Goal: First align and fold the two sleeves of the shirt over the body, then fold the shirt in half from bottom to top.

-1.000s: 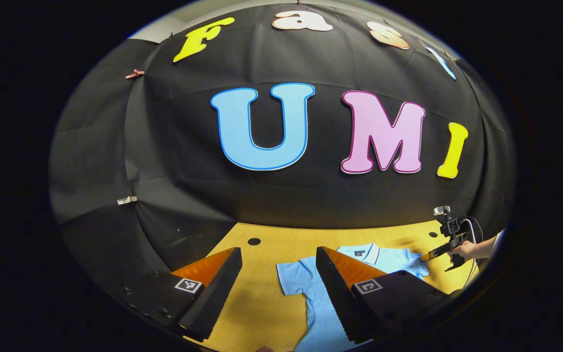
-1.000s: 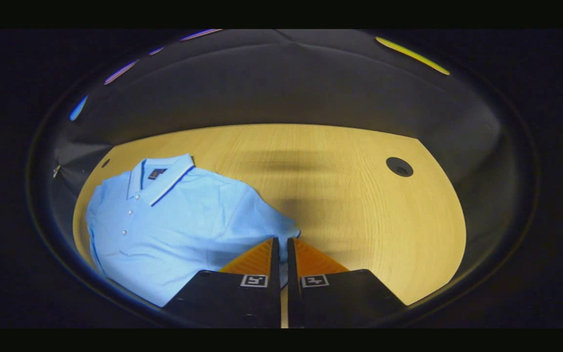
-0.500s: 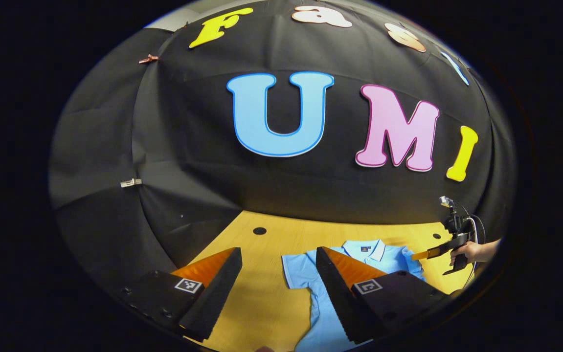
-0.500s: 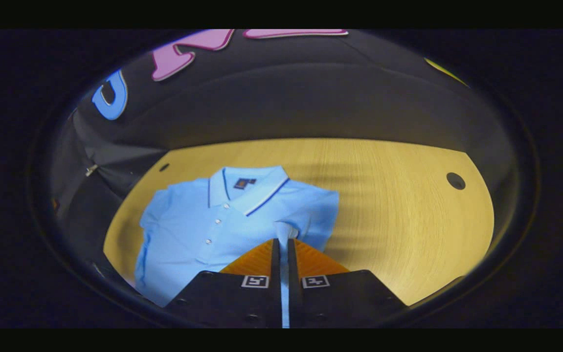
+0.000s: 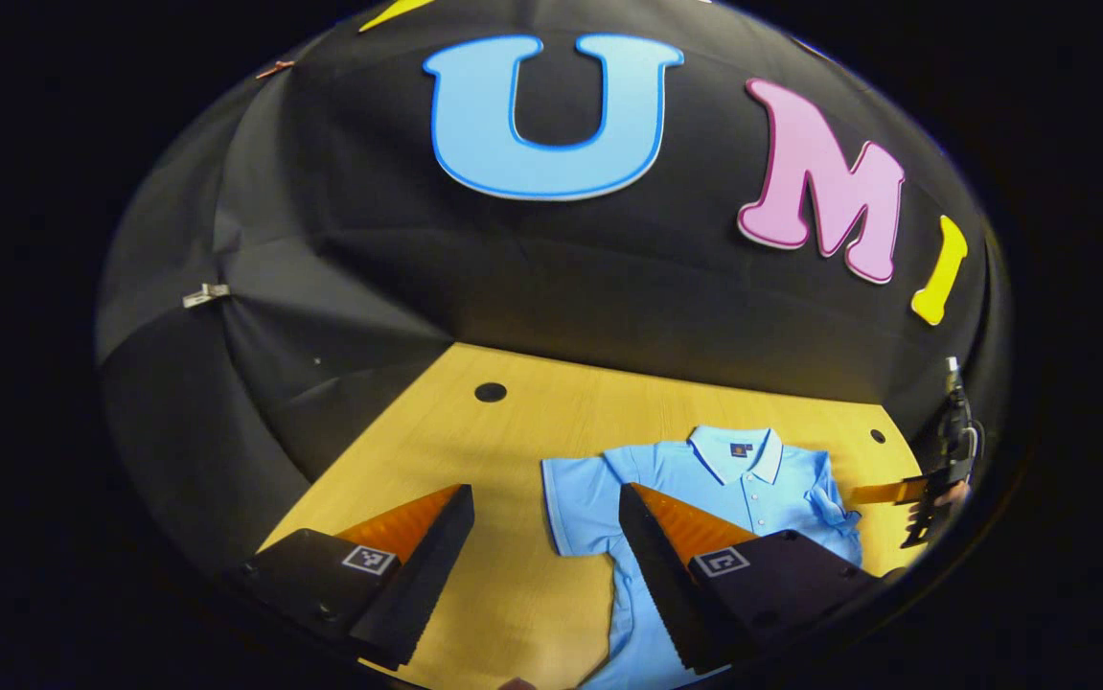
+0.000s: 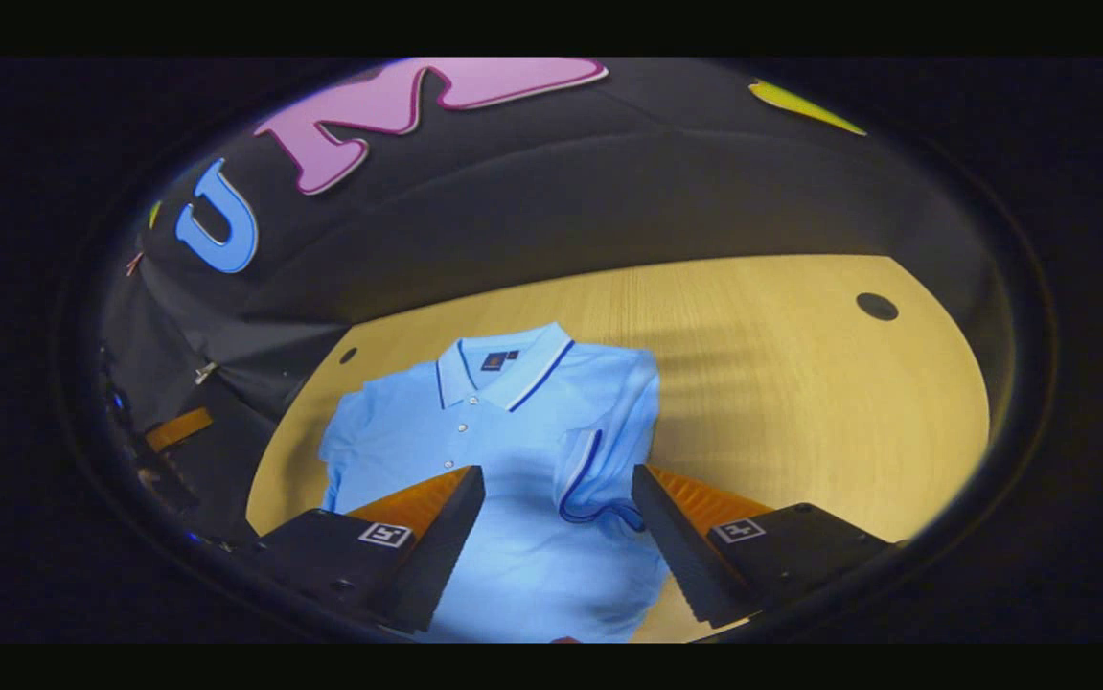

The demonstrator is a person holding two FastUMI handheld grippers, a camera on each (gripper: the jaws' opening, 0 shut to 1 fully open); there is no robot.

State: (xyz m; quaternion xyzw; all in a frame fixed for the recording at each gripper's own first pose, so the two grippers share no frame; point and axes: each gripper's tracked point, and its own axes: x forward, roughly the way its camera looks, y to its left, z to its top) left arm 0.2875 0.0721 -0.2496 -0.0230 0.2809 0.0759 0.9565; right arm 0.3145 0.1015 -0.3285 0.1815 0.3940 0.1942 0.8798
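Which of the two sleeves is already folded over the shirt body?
The sleeve with the dark-trimmed cuff, lying on the light blue polo shirt between the right gripper fingers. The other sleeve lies spread flat on the wooden table.

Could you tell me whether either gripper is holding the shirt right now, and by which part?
Nothing is held. The right gripper has its jaws open above the folded-in sleeve; the left gripper is open too.
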